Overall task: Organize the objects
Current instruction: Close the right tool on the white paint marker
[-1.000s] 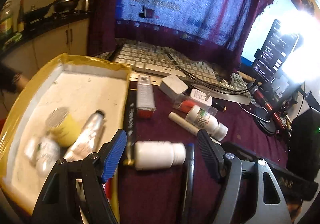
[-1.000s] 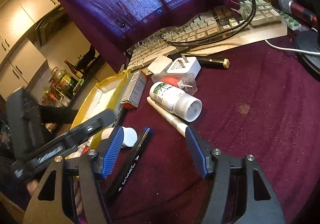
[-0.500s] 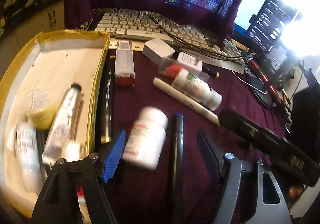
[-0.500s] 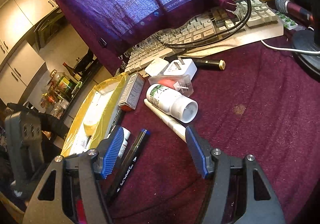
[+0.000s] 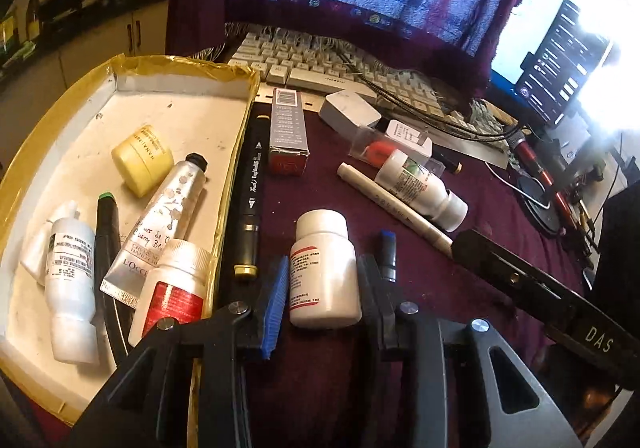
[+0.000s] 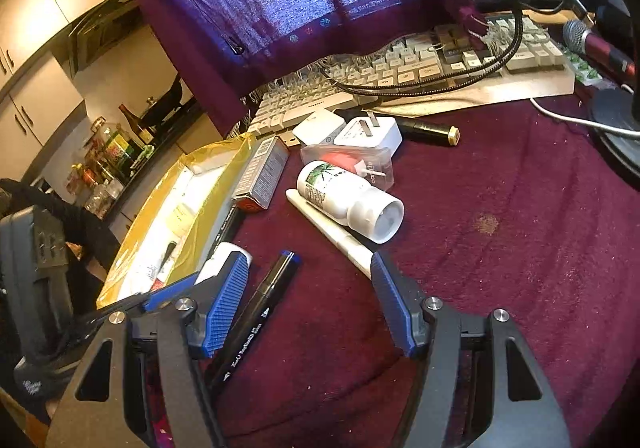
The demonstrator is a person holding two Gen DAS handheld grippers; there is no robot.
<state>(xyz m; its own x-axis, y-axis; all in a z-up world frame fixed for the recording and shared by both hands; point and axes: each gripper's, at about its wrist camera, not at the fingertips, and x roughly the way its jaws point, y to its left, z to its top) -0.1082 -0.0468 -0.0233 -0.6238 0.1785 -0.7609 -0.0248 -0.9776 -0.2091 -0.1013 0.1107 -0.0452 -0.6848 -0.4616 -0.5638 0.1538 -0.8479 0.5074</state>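
White pill bottle (image 5: 325, 270) now between left tool (image 5: 322, 298) pads, jaws just closed, pinching it; right tool (image 6: 308, 302) spread.

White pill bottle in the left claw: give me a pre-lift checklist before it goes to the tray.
1. Left claw has just been closing around the white plastic pill bottle with the red-edged label; pad contact: cannot tell.
2. Bottle cap on: ok.
3. Blue-capped black marker clear of the grip: ok, it lies beside the right pad.
4. Free floor in the yellow-rimmed white tray: ok, far end is bare.
5. Right claw open and holding nothing: ok.
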